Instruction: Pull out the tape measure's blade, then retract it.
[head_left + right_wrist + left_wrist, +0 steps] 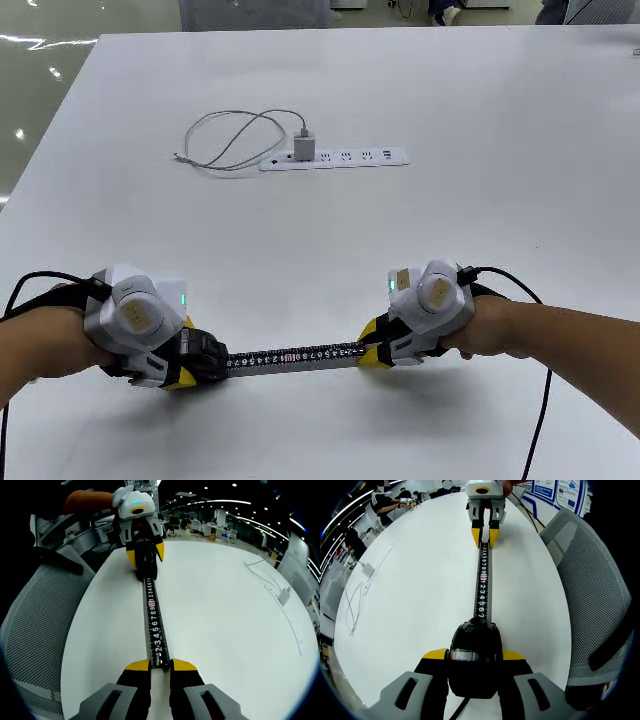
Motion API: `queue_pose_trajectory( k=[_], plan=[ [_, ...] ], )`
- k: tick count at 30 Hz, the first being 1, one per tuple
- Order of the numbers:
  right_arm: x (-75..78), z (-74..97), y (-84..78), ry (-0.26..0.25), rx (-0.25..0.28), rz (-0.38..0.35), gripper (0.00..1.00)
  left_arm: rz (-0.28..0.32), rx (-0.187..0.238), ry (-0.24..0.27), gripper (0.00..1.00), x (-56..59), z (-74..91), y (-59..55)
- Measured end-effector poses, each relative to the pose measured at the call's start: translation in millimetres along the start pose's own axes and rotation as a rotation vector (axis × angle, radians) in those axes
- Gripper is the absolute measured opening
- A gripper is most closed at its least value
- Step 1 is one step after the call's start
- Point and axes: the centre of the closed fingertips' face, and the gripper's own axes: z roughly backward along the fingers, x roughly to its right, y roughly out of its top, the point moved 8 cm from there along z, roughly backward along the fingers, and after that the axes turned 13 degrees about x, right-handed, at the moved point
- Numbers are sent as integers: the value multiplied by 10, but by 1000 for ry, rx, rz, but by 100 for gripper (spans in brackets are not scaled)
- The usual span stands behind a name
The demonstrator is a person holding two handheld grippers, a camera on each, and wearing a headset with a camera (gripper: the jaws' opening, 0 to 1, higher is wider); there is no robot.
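The tape measure [212, 356] is low over the tabletop [420, 90], close to its near edge and about in the middle of that edge; I cannot tell if it touches the surface. The left gripper [192, 356] is closed on the black case [475, 655], and its yellow-tipped jaws press the case from both sides. The blade [295, 356] is drawn out and runs straight, along the near edge, to the right gripper [369, 346]. The jaws of the right gripper are closed on the end of the blade, at the first numbers. Well apart, toward the far edge, a white power strip [340, 158] lies with a charger [304, 146] plugged in and a looped cable [225, 140]. A grey mesh chair [592, 580] stands beside the near edge.
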Motion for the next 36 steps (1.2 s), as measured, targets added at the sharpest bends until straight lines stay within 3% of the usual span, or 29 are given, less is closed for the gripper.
queue_pose_trajectory(
  k=[16,36],
  plan=[
    [-20,41,-11,1,5,-1,9,1,1,3,33,-7,-8,-11],
    [-23,208,-96,-14,-2,-19,9,1,-1,-1,33,-11,-16,-19]
  ],
)
